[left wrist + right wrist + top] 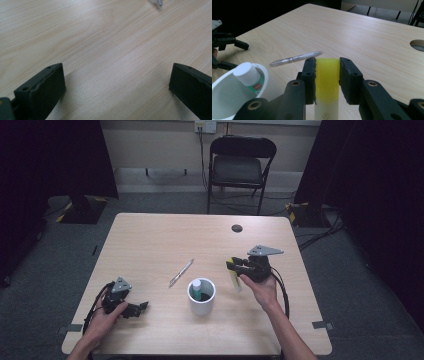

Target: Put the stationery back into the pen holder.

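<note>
The yellow-capped, pale cylindrical marker (326, 87) is sitting clamped between the two black jaws of the right tongs (327, 72), whose pads are pressing on the yellow cap from both sides while the cream barrel is hanging below them; in the high view the marker (234, 279) is standing roughly upright, above the light wooden surface (165, 240), just to the right of the white round cup (201, 296). That cup is holding a small bottle with a white ribbed lid and a green label (248, 75), leaning against its wall. A slim silver-and-clear pen (295, 58) is lying flat on the surface beyond the cup, apart from both it and the marker. The left tongs (117, 85) are resting low over the surface near its left front corner, their jaws standing wide apart with bare wood between them, gripping nothing. The right tongs (239, 266) and the left tongs (134, 309) are staying well apart from each other.
</note>
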Tool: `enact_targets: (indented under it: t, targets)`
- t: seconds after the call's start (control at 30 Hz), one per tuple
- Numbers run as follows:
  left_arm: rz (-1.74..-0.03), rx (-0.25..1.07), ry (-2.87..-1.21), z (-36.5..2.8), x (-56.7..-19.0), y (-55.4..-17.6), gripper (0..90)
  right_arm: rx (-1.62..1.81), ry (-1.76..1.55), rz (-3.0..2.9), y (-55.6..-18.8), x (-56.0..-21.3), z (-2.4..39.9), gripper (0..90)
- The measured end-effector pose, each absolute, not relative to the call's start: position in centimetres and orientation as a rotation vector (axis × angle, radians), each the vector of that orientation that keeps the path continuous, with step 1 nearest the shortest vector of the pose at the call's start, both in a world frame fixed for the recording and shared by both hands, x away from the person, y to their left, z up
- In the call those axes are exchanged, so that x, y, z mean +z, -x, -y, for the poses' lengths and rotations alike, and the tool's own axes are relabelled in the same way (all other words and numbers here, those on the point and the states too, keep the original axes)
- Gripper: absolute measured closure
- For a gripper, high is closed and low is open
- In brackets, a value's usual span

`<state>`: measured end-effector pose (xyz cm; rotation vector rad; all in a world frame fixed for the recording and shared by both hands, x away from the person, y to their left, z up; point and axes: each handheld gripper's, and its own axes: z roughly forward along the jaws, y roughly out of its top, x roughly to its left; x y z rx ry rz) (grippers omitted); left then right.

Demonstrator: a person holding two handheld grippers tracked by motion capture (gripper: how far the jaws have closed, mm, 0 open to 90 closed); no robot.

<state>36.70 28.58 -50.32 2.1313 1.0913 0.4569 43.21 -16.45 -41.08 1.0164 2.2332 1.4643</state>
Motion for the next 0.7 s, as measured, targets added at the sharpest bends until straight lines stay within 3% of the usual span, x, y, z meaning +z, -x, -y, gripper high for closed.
enact_targets:
  t: [0.7]
  targets:
    - [-1.091,0.457,-2.132,-28.6,-50.3,-36.7,0.0,1.640,-0.958,-2.145,-41.7,-37.9,16.7,67.6]
